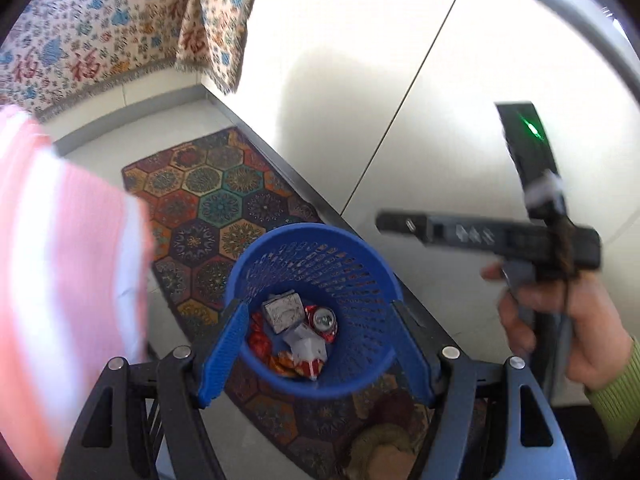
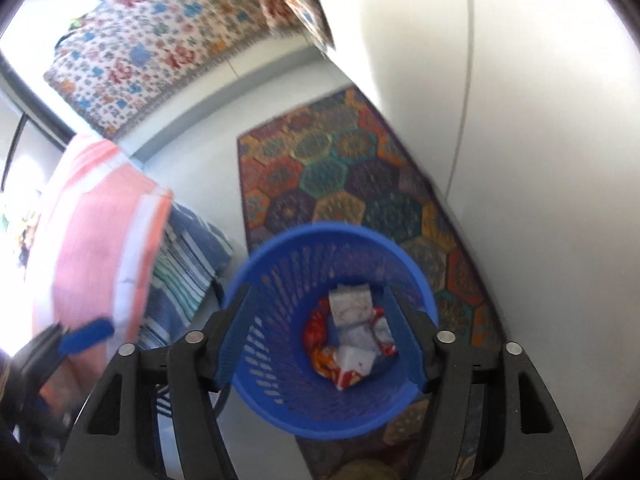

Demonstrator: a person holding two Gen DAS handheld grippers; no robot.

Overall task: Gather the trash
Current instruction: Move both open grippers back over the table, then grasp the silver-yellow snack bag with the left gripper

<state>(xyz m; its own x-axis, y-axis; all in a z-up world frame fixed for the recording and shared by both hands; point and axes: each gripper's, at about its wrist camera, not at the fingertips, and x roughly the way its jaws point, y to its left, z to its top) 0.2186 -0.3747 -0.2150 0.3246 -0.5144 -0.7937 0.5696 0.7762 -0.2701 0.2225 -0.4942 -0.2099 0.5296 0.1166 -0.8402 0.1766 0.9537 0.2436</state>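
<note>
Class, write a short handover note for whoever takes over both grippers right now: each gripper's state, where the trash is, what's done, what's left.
Left gripper: open, nothing between its fingers, poised above the blue bin.
Right gripper: open, empty, also over the bin.
Trash: a crushed can, a small grey box, white paper and red-orange wrappers all lie in the bin, which stands on the patterned rug beside the white cabinet.
Done: those pieces are binned.
Left: no loose trash shows in either view; look round the room before stopping.
</note>
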